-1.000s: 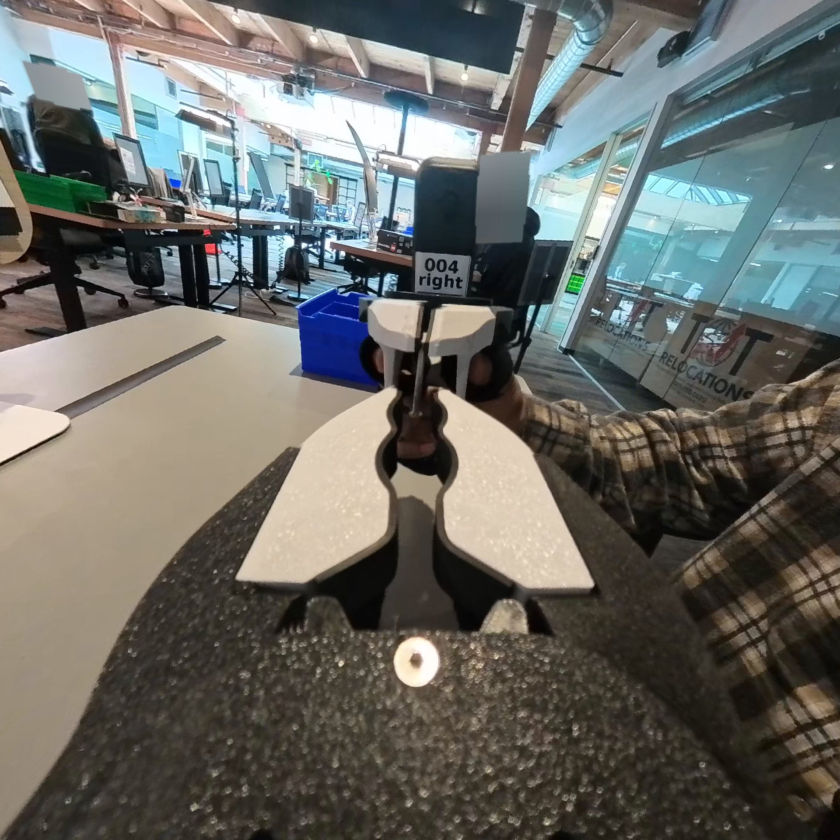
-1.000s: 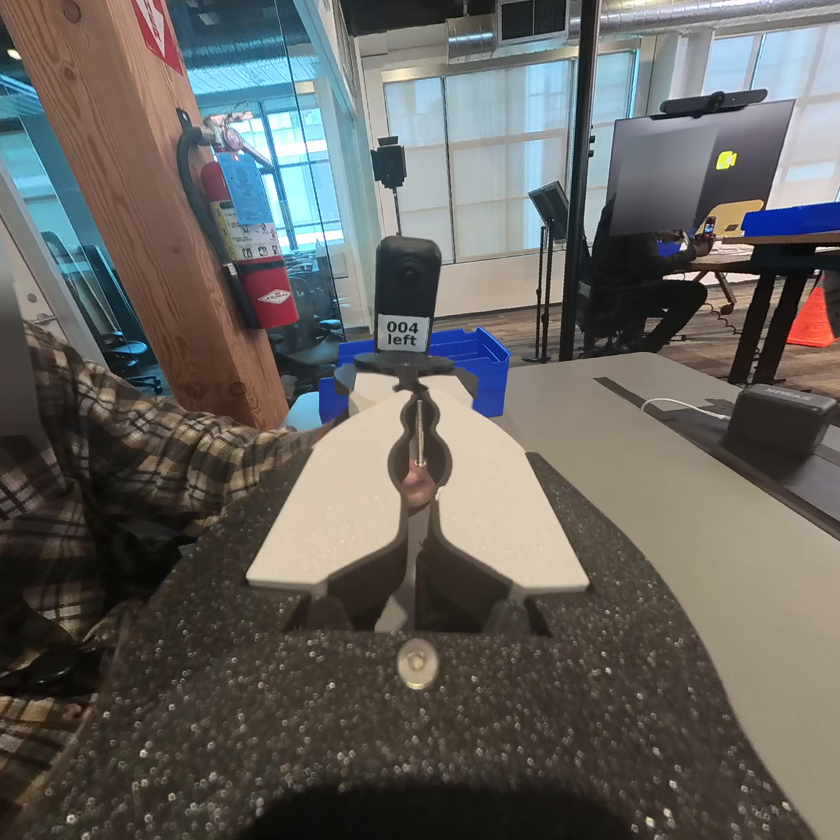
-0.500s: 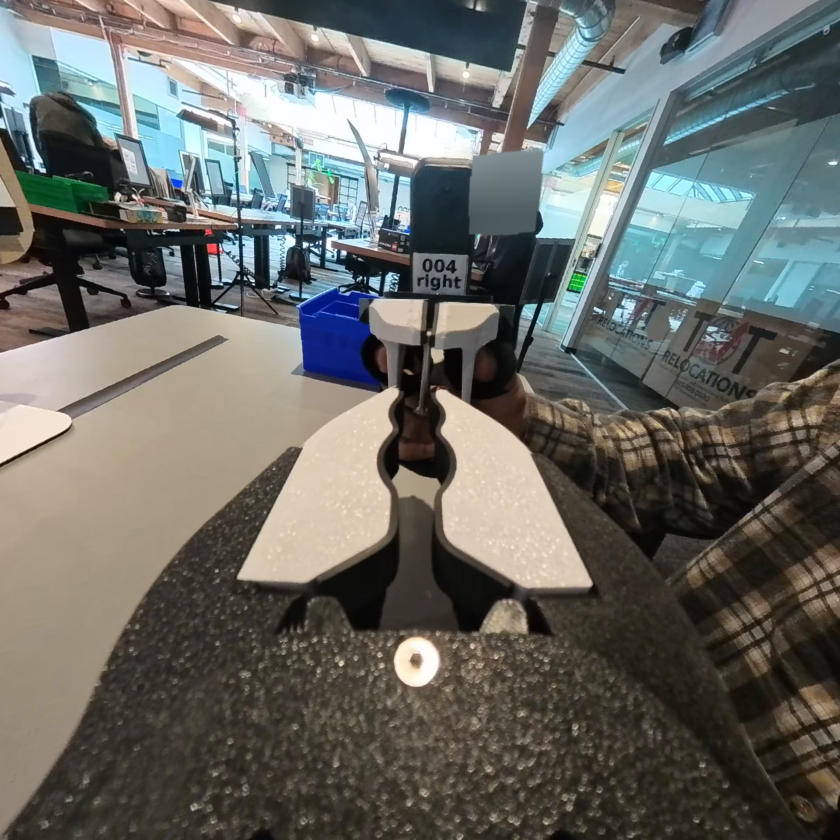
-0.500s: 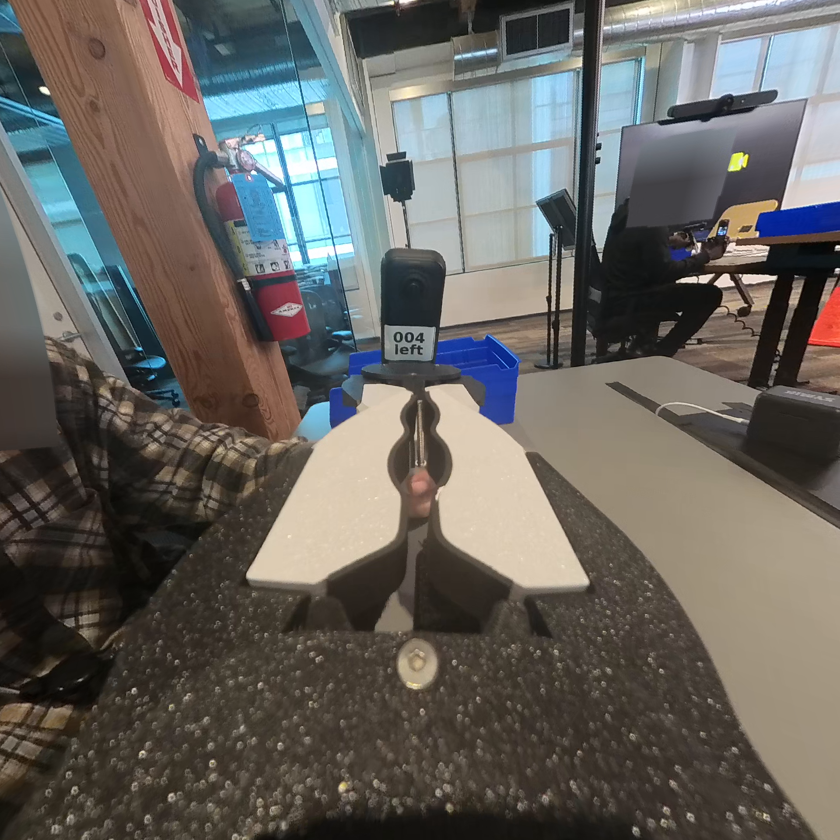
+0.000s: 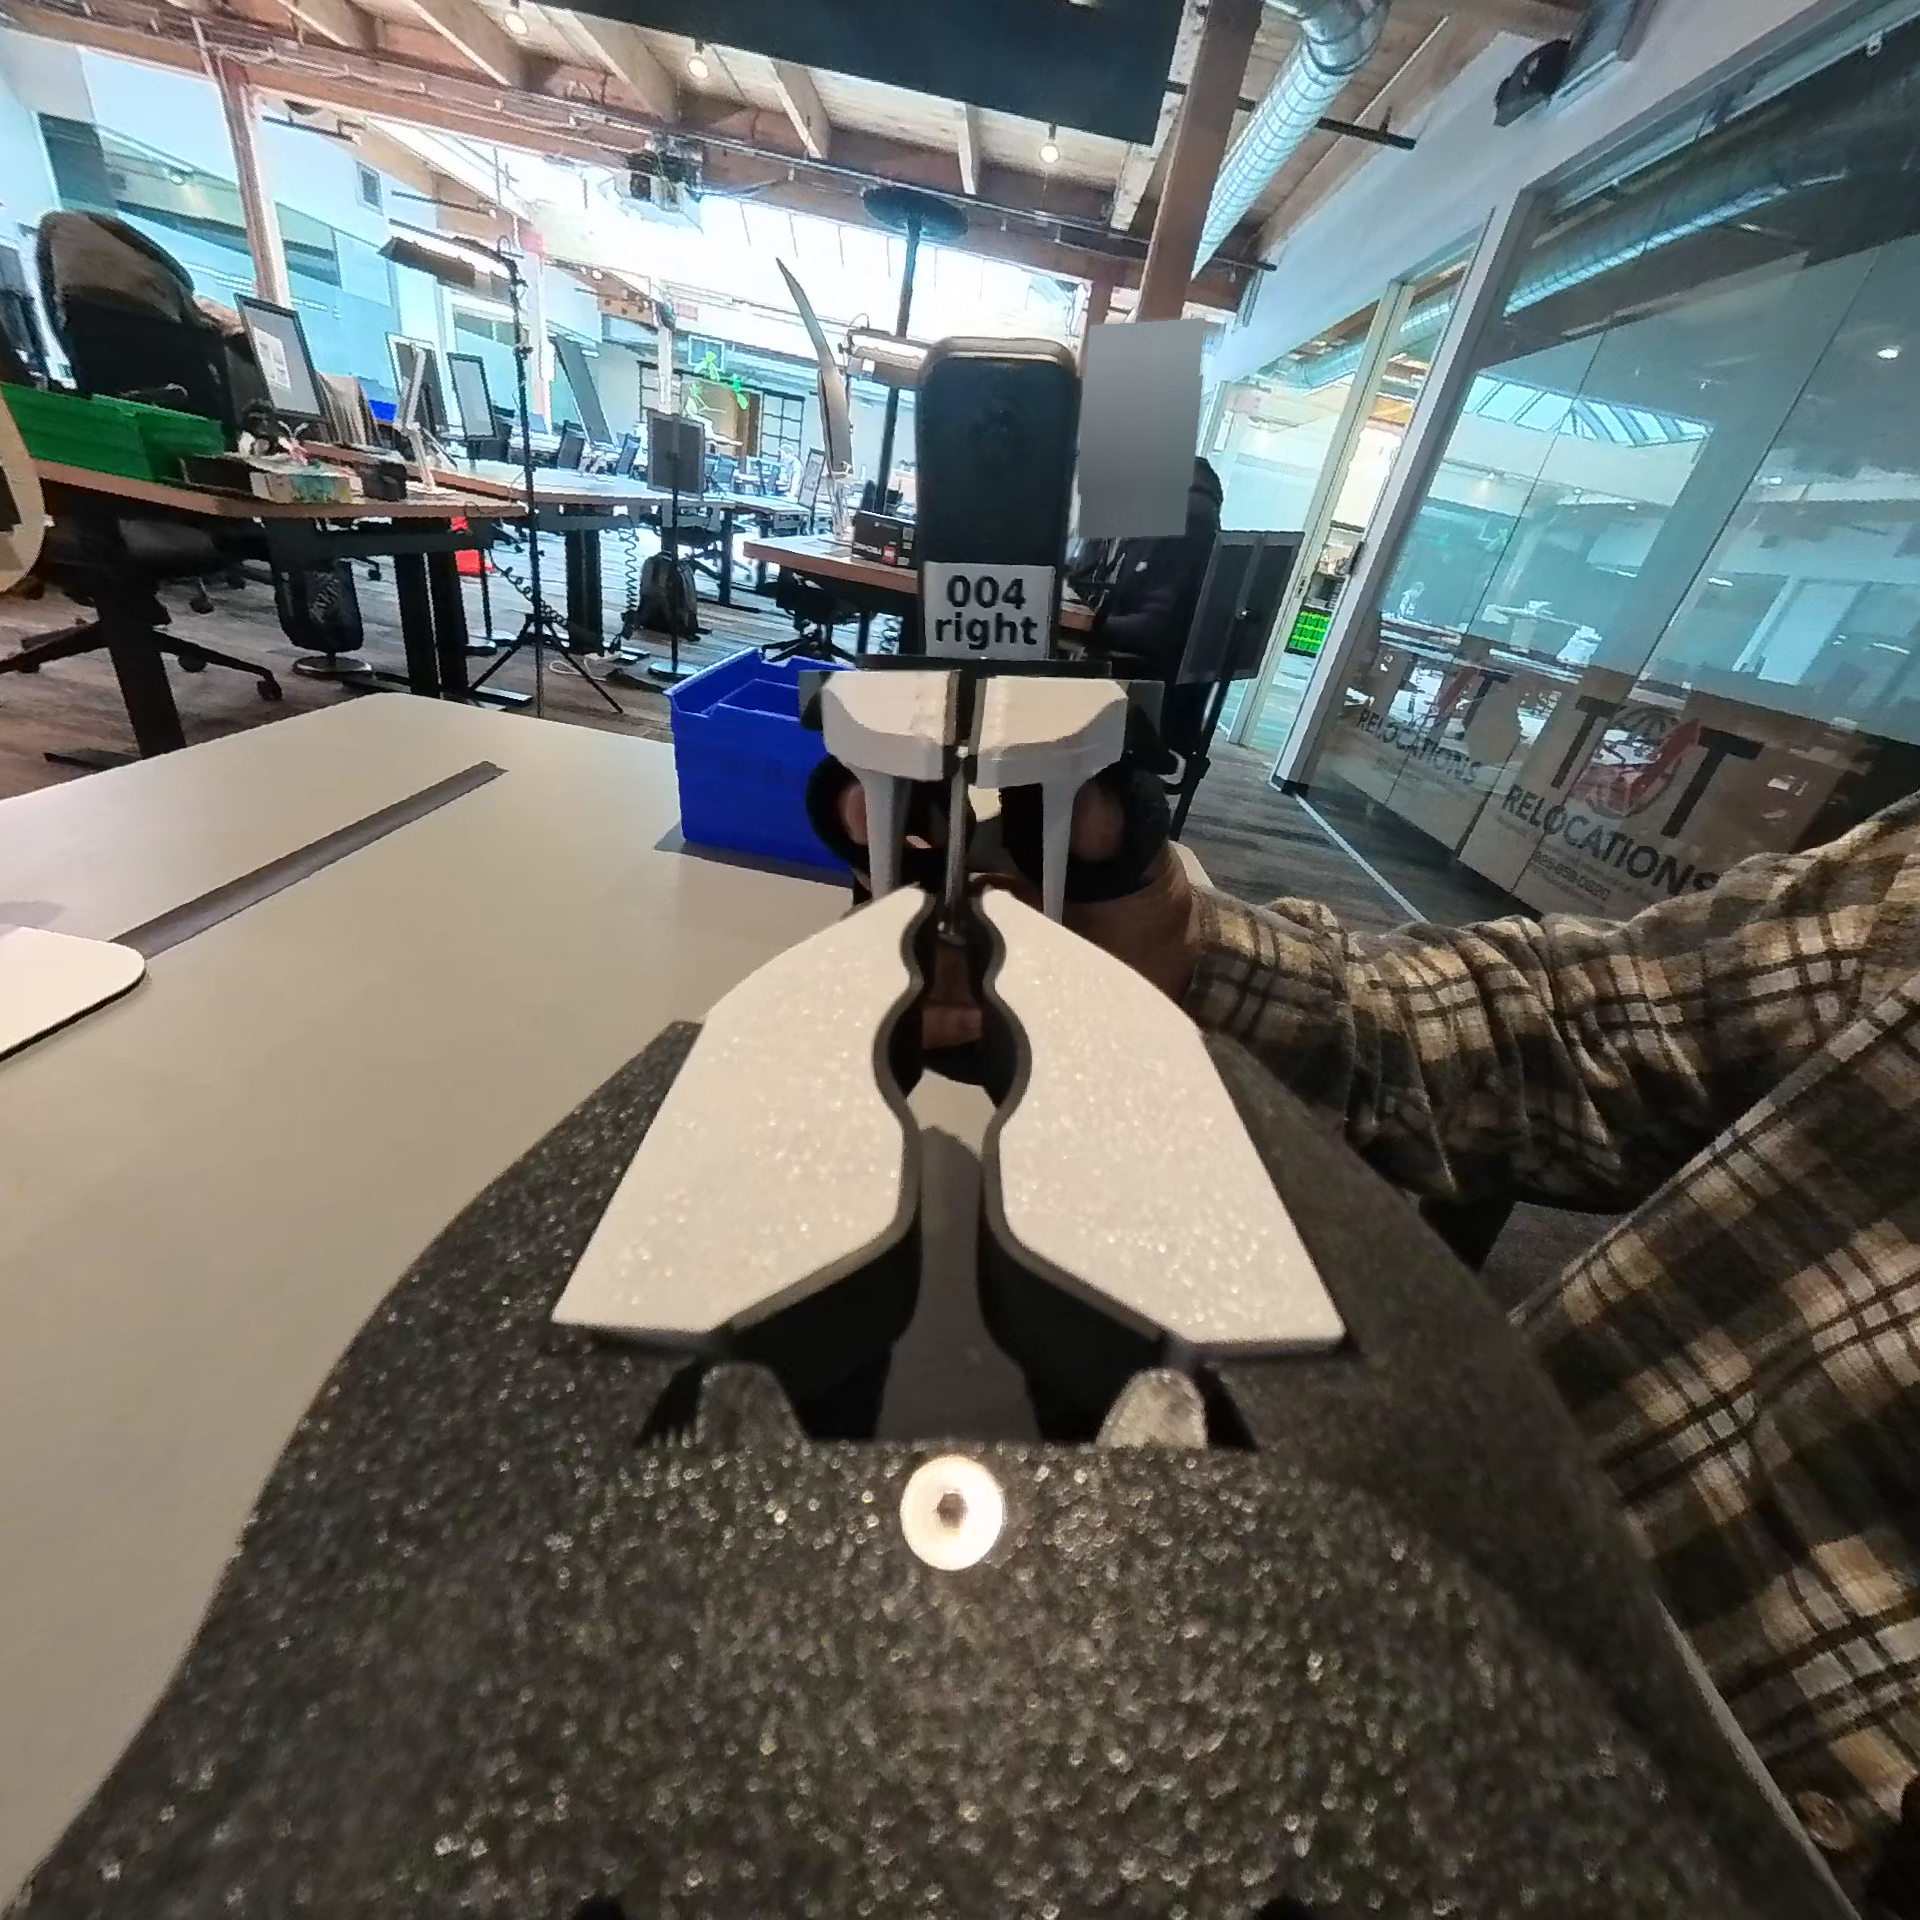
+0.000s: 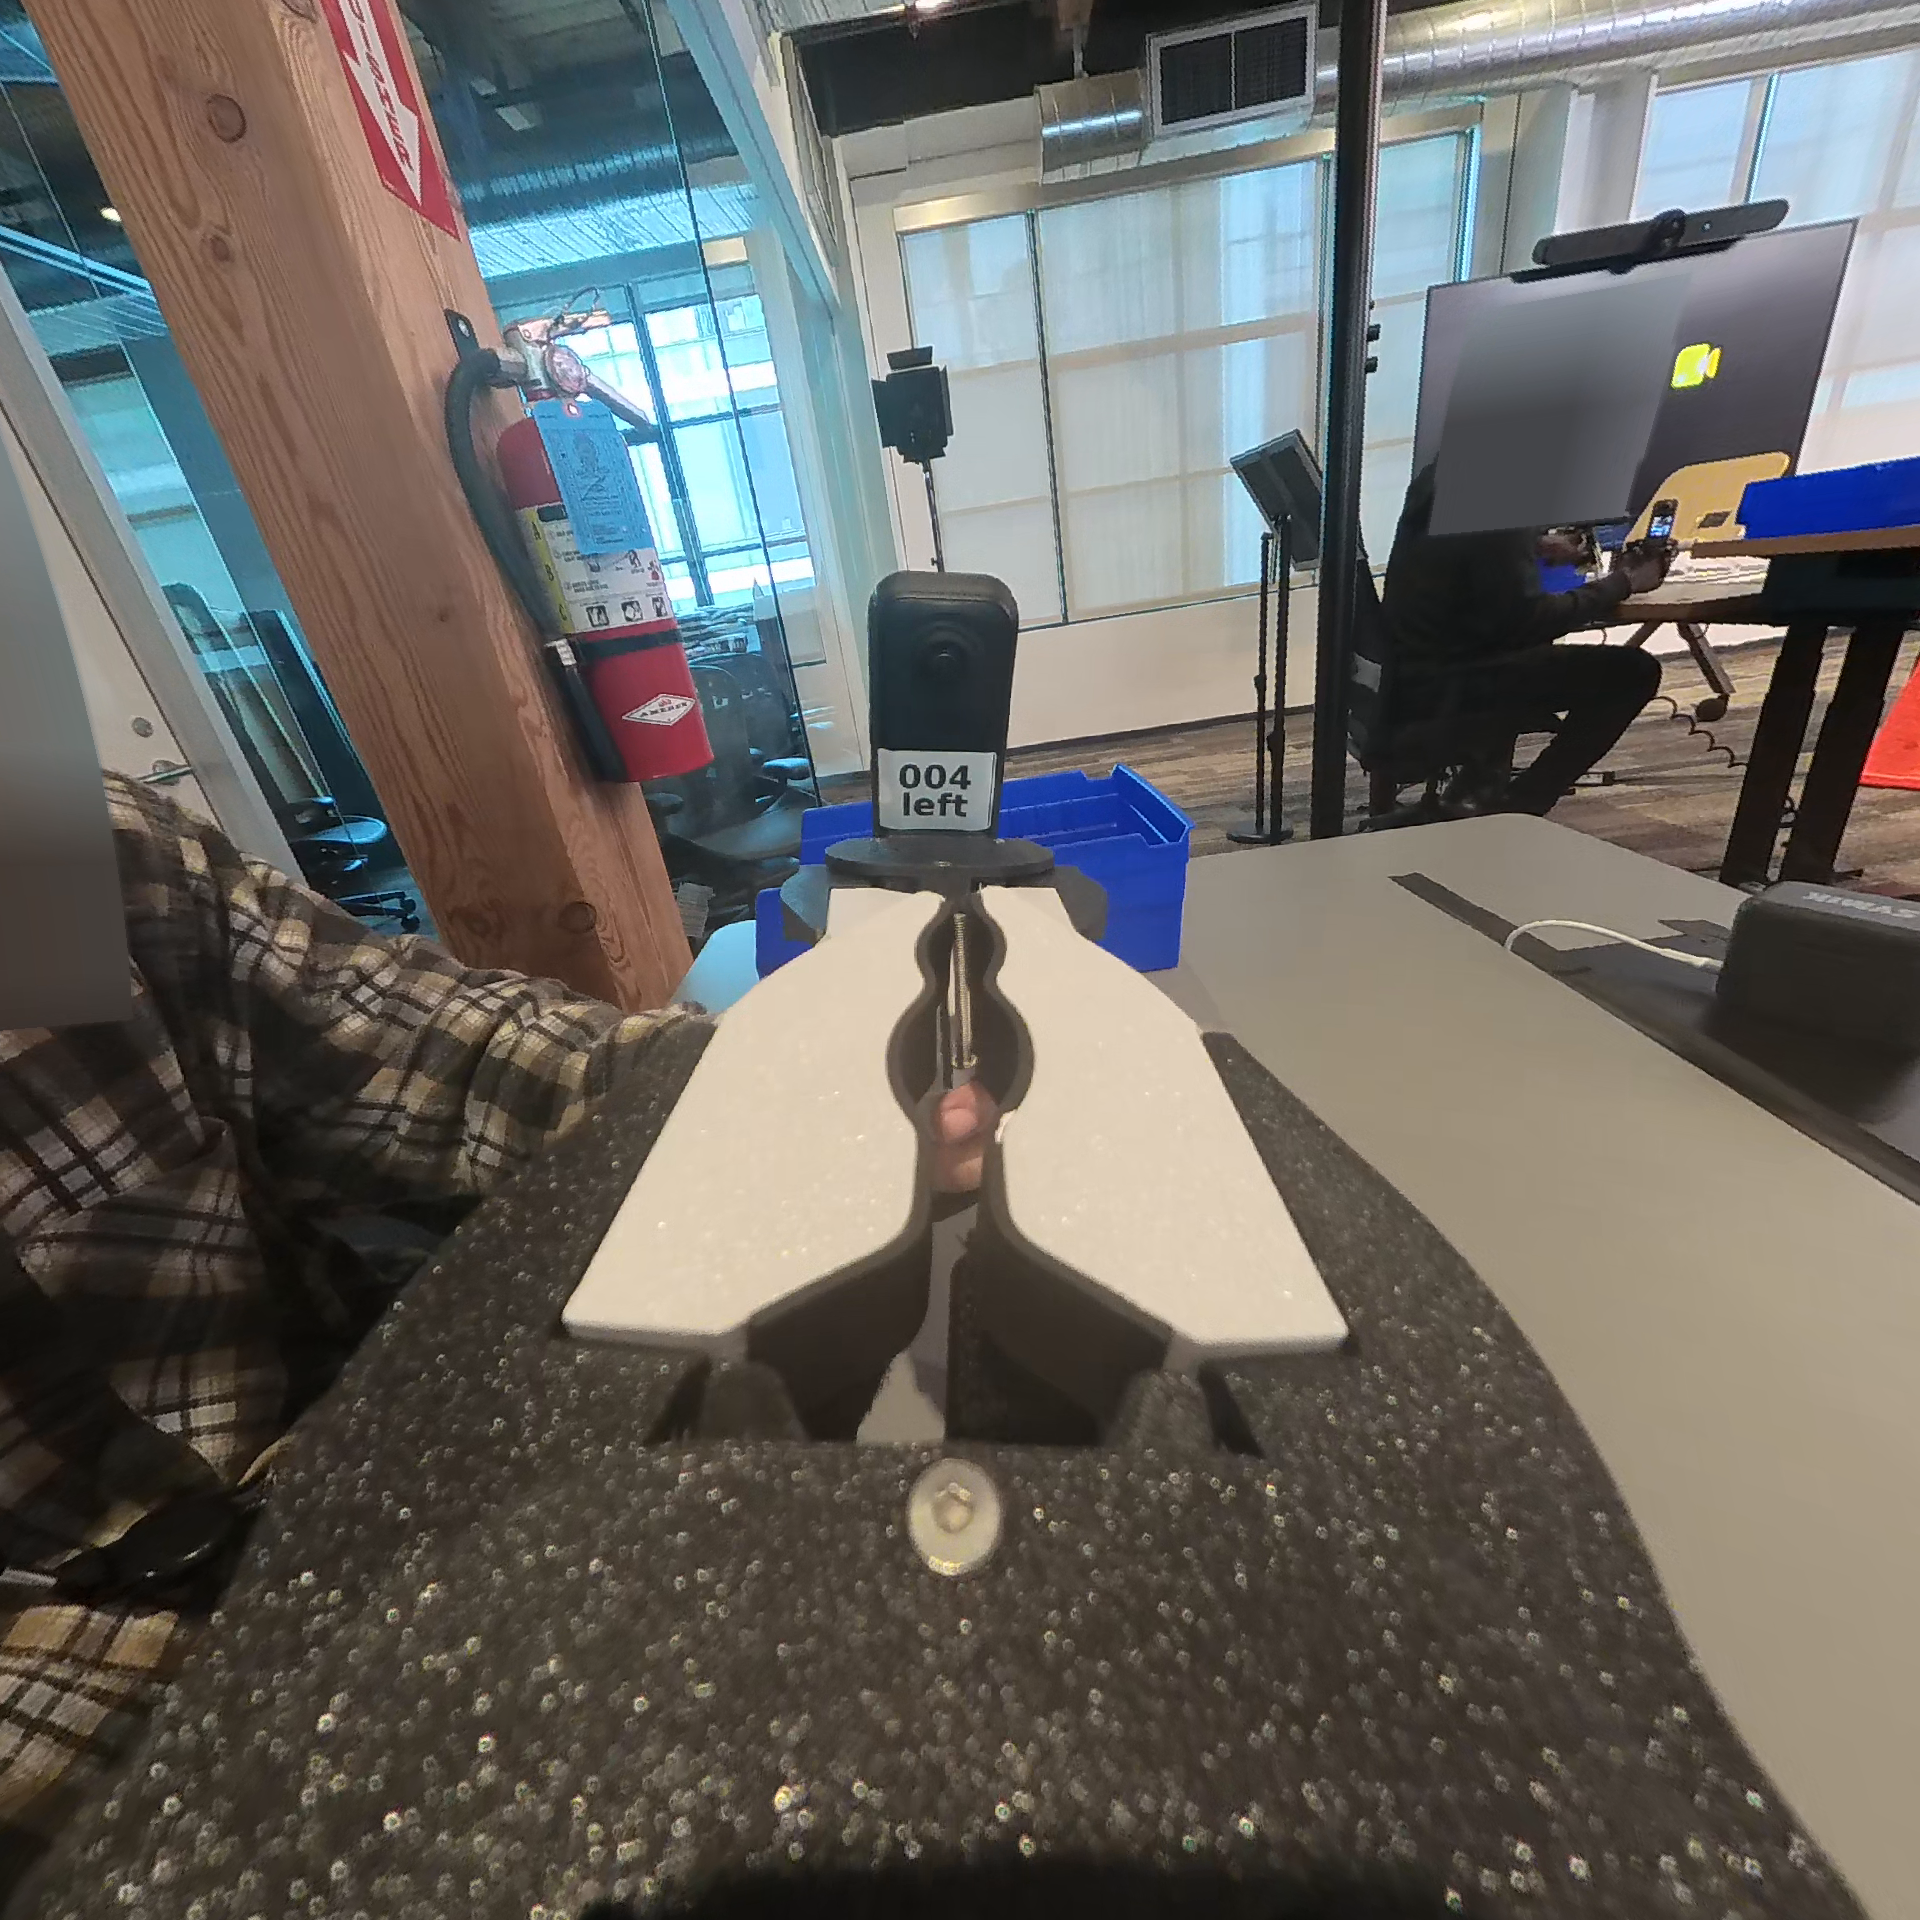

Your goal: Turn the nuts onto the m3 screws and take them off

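Note:
Both grippers are held tip to tip above the grey table point(image 5: 312, 987). A thin M3 screw point(image 5: 954, 831) runs between them. My left gripper point(image 5: 951, 906) is shut on the near end of the screw. My right gripper point(image 6: 958, 916) is shut around the screw point(image 6: 964, 997). The threaded end pokes back into the oval gap between its fingers. The nut is hidden between the right tips. The right gripper also shows head-on in the left wrist view point(image 5: 956, 740). The camera of the left gripper point(image 6: 940, 675) stands just behind my right tips.
A blue bin point(image 5: 738, 769) stands at the table's far edge, also in the right wrist view point(image 6: 1101, 862). A black box with a white cable point(image 6: 1829, 966) lies on the table. A white pad point(image 5: 52, 977) lies at the left. Plaid sleeves point(image 5: 1455, 1018) hold the grippers. A wooden post point(image 6: 343, 520) stands behind. My left and right fingertips are right by each other.
Both grippers stay shut tip to tip on the screw. The right gripper has tilted slightly, so its background has shifted. The screw has barely moved.

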### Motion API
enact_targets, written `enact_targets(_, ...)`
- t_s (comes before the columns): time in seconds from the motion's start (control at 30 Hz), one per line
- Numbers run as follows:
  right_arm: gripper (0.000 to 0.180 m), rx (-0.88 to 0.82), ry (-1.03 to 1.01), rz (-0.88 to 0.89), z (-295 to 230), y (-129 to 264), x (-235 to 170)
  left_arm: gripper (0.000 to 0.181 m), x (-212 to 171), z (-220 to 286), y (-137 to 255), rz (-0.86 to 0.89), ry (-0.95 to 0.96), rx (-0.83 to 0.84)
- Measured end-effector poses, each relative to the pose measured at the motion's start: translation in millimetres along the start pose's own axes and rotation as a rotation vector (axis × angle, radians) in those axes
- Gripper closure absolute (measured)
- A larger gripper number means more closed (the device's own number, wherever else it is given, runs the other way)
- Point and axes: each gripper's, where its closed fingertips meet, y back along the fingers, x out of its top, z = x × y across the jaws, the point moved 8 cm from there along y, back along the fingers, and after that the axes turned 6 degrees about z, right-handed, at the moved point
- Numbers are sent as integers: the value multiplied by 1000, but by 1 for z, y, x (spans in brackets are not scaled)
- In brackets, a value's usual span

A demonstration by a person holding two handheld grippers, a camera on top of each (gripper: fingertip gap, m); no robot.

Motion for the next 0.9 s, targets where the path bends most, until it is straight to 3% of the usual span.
enact_targets(0.63, 170, -53, -21, 36, 7, 14, -1, 177, 1, -9, 18, 22, 36, 41)
enact_targets(0.9, 174, -151, 48, -436, 15, 22, -58, 177, 7, -35, 82, 5, 21, 205)
